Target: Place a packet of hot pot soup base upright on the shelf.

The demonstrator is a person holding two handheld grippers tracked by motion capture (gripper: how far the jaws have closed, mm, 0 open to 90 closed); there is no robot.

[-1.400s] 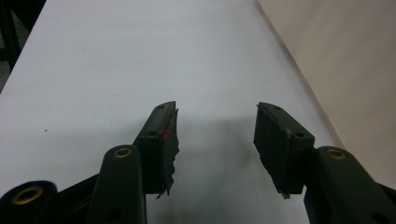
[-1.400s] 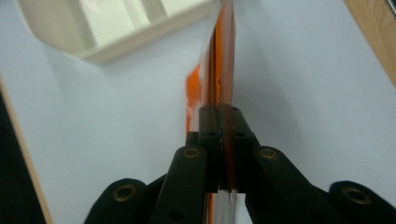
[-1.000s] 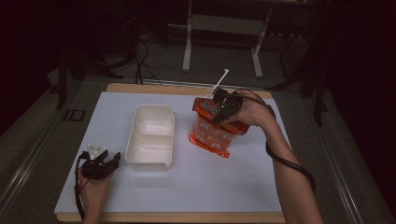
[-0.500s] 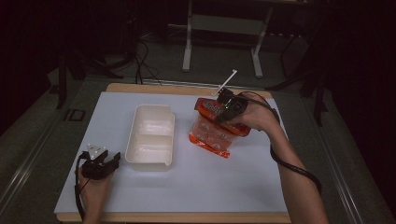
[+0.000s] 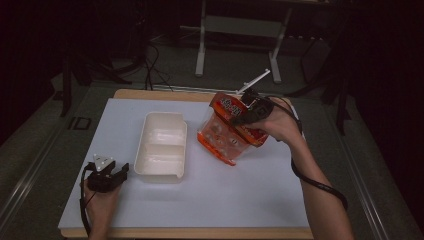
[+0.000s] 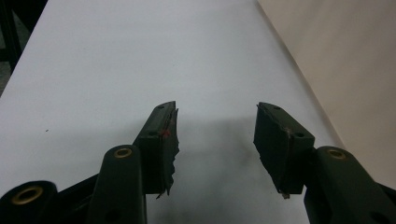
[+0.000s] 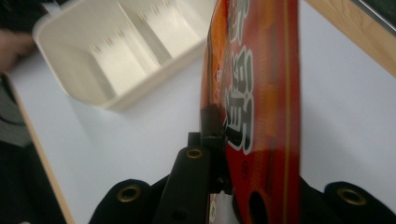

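Nearest you, your left hand point(image 5: 100, 200) rested on the white table mat point(image 5: 210, 200) at its near left corner, and your left gripper point(image 5: 119, 172) lay there with its jaws spread wide and nothing between them. The left gripper view showed what the high view could not: the worn, ragged pads point(image 6: 170, 140) over bare mat, with the pale wall of the tray at the right edge.

Just beyond sat the cream two-compartment tray point(image 5: 161, 145), long axis running away from you, empty.

To its right, your right gripper point(image 5: 240, 119) was clamped on the top edge of an orange-red snack bag point(image 5: 225, 135). The bag hung tilted, top toward the far right, bottom corner touching or just above the mat. Its clear lower part showed pale round pieces. The right gripper view showed the bag point(image 7: 252, 107) edge-on, with large white characters outlined in dark, which I could not read, and the tray point(image 7: 126, 51) beyond.
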